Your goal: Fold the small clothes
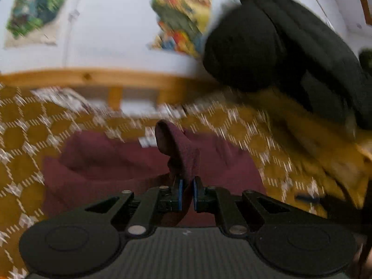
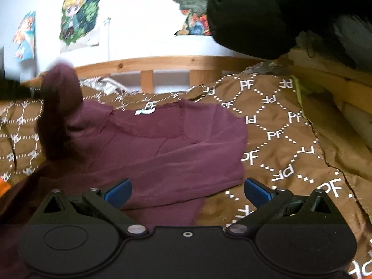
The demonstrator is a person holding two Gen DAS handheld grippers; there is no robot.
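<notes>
Item: maroon top (image 2: 162, 139), spread on a brown patterned bedcover (image 2: 279, 125), lying ahead of both grippers.

Left gripper (image 1: 187, 194): pads pressed together, pinching a raised fold of the top, probably a sleeve (image 1: 179, 148), which stands up just beyond the fingertips; judged held so it can be carried across the body of the top as a fold.

Right gripper (image 2: 187, 193): fingers spread, nothing between them, low over the near hem; judged waiting to steady or take the cloth.

Hard to make out: left view badly blurred; a black bundle (image 2: 279, 11) up and to the right, unidentifiable; the top's near edge hidden under the gripper bodies
</notes>
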